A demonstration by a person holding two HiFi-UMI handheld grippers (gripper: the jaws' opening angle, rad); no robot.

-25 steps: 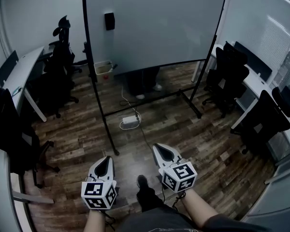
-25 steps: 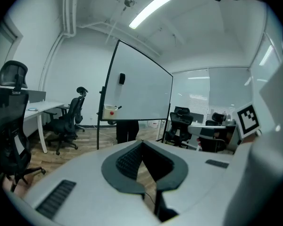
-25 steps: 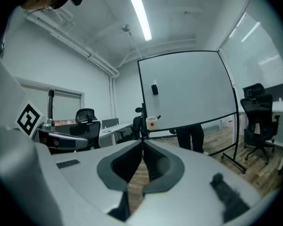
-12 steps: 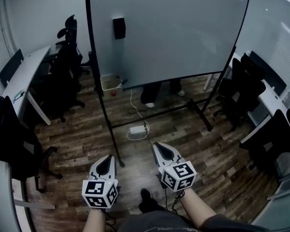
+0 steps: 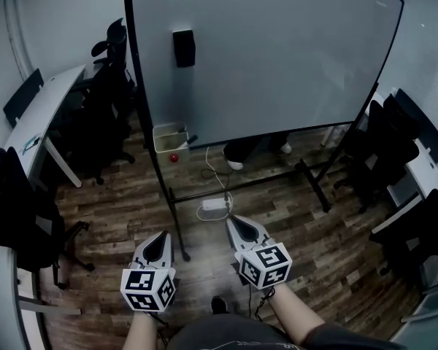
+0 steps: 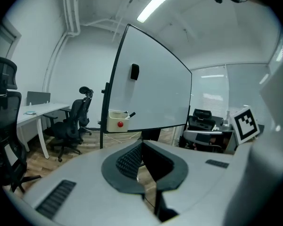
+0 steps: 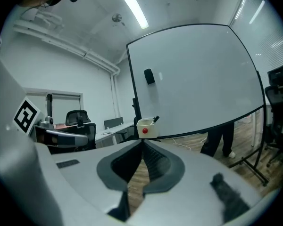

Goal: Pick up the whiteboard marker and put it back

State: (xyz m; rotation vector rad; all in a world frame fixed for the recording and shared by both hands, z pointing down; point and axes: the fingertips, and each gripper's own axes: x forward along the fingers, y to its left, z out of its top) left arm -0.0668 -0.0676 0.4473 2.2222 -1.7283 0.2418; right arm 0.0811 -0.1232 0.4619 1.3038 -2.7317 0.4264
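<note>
Whiteboard marker (image 5: 192, 140) pokes out of the little box (image 5: 168, 130) at the lower left corner of the whiteboard (image 5: 277, 49), well apart from the left tongs (image 5: 162, 236) and right tongs (image 5: 231, 222), both closed on nothing, so get closer and open one wide before reaching.

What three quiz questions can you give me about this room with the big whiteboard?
1. True or false: the right gripper holds the marker.
2. Where is the marker? A: in the small box at the whiteboard's lower corner. B: on the floor. C: on the desk.
3. Fill in: the round dot on the box is ____.
Key: 1 false, its jaws are shut on nothing. 2 A. 3 red.
</note>
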